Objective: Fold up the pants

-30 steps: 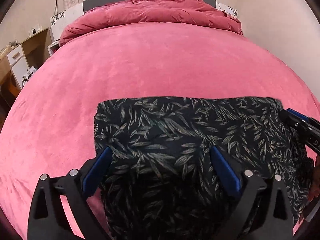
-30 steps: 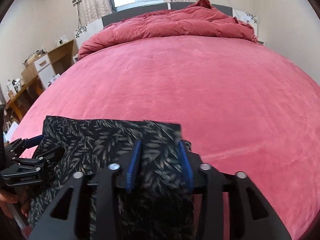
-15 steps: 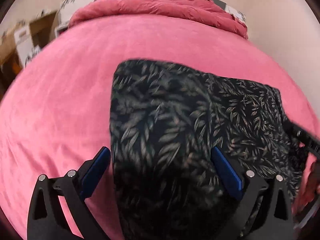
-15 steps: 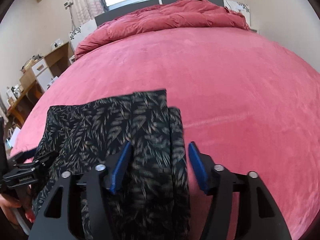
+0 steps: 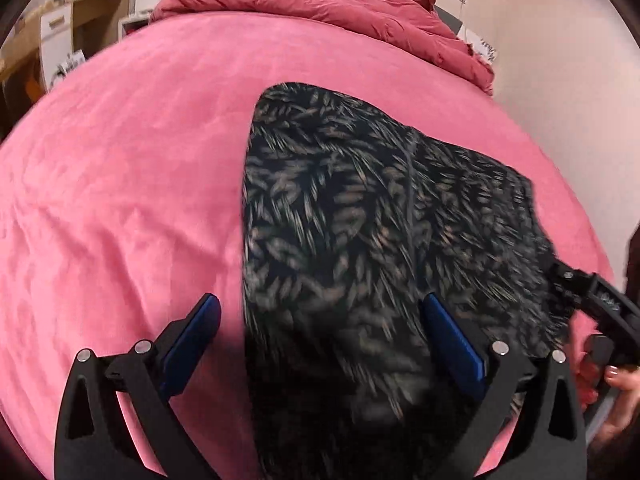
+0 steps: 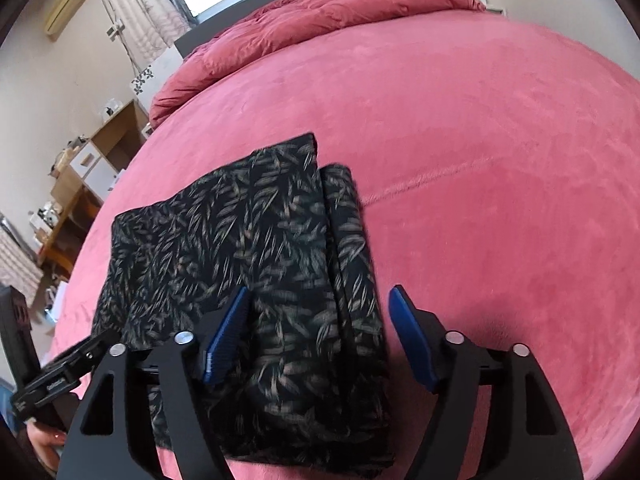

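Pants (image 5: 360, 240) of black cloth with a pale leaf print lie folded on the pink bed (image 5: 120, 168), on the near part of it, close to both cameras. In the left wrist view the left hand-held gripper (image 5: 320, 336) has its two blue pads spread wide; the left pad is over the bare bed cover and the right pad is over the cloth, and nothing is pinched between them. To the right in this view the other black tool reaches to the right edge of the pants, and fingers of a hand (image 5: 616, 396) with painted nails hold it at the frame edge. This view is blurred, so fine folds are hard to read.

In the right wrist view the pants (image 6: 256, 264) show as a rough rectangle with a narrower folded strip along its right side. The right hand-held gripper (image 6: 320, 336) is also spread open, with the left pad above the cloth and the right pad above the bed (image 6: 500, 200), just beside the cloth edge. A red duvet (image 6: 320, 20) is bunched at the far end of the bed, and a wooden desk (image 6: 76, 184) stands at the left wall
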`<state>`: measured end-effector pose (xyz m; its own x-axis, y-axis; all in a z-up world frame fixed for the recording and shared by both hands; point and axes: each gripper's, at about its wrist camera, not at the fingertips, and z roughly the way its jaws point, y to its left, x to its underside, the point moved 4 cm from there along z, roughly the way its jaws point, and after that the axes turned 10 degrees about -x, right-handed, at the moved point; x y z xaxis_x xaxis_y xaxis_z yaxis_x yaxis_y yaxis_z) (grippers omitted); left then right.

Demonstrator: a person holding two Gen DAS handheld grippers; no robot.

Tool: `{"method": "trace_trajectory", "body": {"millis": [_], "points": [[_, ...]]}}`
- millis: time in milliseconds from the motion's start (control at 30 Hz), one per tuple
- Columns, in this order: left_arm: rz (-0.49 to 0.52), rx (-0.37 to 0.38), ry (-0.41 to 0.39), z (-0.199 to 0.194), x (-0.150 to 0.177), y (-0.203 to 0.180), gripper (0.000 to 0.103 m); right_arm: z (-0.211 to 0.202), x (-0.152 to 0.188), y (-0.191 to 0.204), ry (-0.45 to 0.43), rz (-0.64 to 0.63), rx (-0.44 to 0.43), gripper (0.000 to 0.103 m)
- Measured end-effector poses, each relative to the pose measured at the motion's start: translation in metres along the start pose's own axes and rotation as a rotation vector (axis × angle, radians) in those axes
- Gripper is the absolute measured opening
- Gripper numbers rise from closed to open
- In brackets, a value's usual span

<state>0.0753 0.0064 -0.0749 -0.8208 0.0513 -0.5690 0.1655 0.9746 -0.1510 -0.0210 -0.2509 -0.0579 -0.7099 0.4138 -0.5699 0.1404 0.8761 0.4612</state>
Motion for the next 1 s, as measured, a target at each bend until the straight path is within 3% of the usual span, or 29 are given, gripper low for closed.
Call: {"method": "trace_trajectory", "body": {"millis": [300,400,533,600,733,800,1000], "points": [[-0.053,0.237,0.071,-0.018,0.047,0.029,0.101,-0.018,0.013,-0.023,0.004,0.227,-0.214,0.076],[-0.039,0.28,0.079,-0.021,0.05,0.03,0.1,-0.015,0.014,-0.027,0.022,0.249,-0.22,0.076],[-0.076,0.394,0.121,-0.015,0.044,0.022,0.1,-0.011,0.013,-0.022,0.046,0.227,-0.237,0.074],[-0.08,0.396,0.138,-0.009,0.041,0.019,0.099,-0.011,0.016,-0.021,0.06,0.22,-0.234,0.072],[-0.084,0.4,0.165,-0.002,0.036,0.024,0.076,-0.007,0.017,-0.021,0.083,0.232,-0.25,0.068],[-0.057,0.391,0.168,-0.002,0.037,0.024,0.073,-0.001,0.015,-0.021,0.099,0.238,-0.255,0.066],[-0.005,0.318,0.136,-0.012,0.042,0.016,0.061,-0.001,0.014,-0.012,0.088,0.191,-0.257,0.042]]}}
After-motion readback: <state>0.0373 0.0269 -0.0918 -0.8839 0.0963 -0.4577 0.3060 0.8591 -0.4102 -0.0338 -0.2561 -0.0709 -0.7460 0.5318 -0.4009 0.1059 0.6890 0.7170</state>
